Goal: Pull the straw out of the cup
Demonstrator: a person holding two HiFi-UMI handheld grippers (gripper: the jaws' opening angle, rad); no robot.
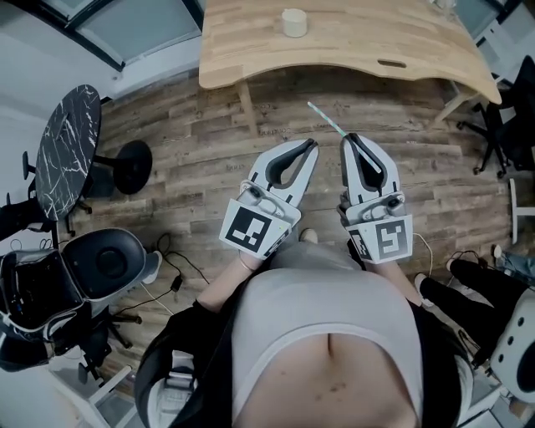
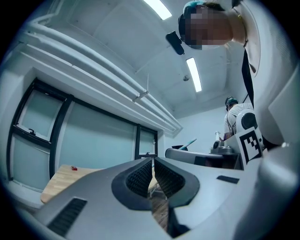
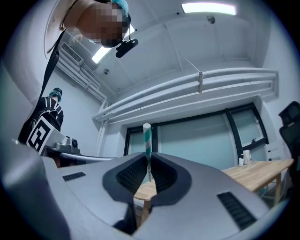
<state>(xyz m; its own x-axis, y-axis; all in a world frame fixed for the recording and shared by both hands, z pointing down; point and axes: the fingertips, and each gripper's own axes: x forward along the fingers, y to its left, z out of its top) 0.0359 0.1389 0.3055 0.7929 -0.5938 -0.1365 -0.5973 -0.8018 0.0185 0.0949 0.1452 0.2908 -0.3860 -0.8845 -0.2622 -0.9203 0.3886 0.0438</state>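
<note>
Teal-and-white striped, paper by the look: straw, clamped upright between the fingers of right gripper, upper end well clear above the tips. From head view, points forward over the wood floor, fully free of the cup. Cup upright on bench, well apart from both grippers, no straw visible in it. Fingers of left gripper together, nothing between them; held just beside the right, over the floor.

Judged: pull-out step done, straw now in carry, away from bench. Next move calls for a firm clamp that does not crush the straw, then a place to set it down; none evident here. Risk: thin straw slipping or kinking if the grip eases or tightens.
</note>
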